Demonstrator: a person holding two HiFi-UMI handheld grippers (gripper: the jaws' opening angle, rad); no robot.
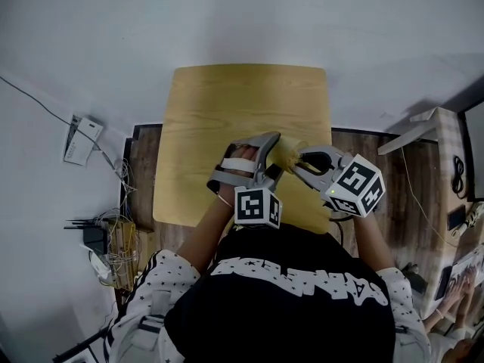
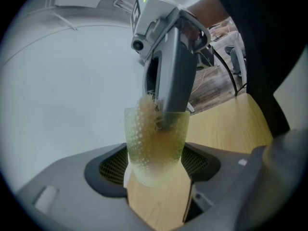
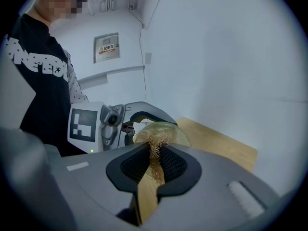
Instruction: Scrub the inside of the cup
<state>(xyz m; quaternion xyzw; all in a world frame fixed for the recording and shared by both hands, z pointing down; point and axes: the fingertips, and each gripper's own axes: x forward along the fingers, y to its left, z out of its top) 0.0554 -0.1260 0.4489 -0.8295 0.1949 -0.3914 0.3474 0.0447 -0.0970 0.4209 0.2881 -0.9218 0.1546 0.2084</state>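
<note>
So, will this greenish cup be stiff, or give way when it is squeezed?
Probably light: the cup looks thin and translucent, like plastic. It may flex slightly, yet it shows a round, undented shape in the left gripper. Its dimpled wall likely resists slipping while the scrubber presses inside.

cup (image 1: 290,152) mostly hidden, sign (image 3: 106,47) unreadable

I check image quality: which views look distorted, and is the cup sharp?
Left gripper view: fisheye bending, dark corners, cup clear enough to show its dimples. Right gripper view: same round vignette, scrubber sharp. Head view: even light.
</note>
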